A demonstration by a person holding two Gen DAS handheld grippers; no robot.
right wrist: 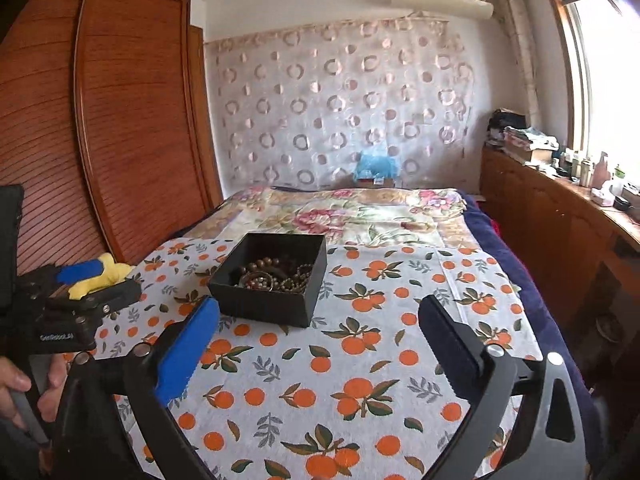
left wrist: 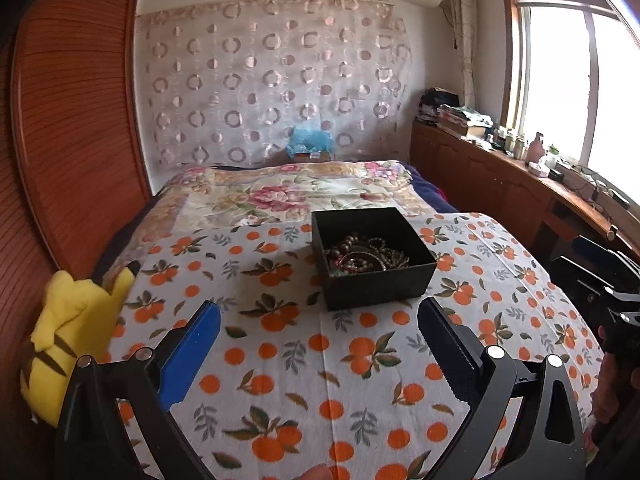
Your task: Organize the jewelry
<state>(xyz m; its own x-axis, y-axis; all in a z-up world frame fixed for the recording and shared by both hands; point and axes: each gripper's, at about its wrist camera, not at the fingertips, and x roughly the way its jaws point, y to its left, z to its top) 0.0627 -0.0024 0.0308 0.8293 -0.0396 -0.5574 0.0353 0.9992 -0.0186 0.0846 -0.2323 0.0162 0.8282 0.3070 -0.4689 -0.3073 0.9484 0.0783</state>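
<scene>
— Starting with the left wrist view: what do you see?

— Left tongs (left wrist: 319, 316) spread wide, nothing between the blue pads, hovering over the orange-print cloth (left wrist: 280, 360) on the bed (left wrist: 256, 190). A black box (left wrist: 372, 258) sits on that cloth just ahead, slightly right of centre, open on top.

— And the jewelry?

— Inside the box: a tangle of beaded bracelets (left wrist: 360, 258), dark wooden beads and paler ones piled together. I can't count the pieces. A yellow plush toy (left wrist: 72, 332) lies at the cloth's left edge, by the wooden wardrobe (left wrist: 72, 120). The other tool shows at the far right edge.

— Now the right wrist view.

— Right tongs (right wrist: 319, 316) also spread apart and holding nothing, above the same cloth. The box (right wrist: 272, 280) is ahead and to the left, close to the left pad's tip but not touching it; the beads (right wrist: 272, 274) fill its floor.

— Anything else?

— The left tongs appear at the left edge, a hand (right wrist: 24, 392) gripping the handle. A floral quilt (right wrist: 344, 212) lies beyond the cloth, and a wooden cabinet (right wrist: 540, 220) runs under the window (right wrist: 608, 72).
</scene>
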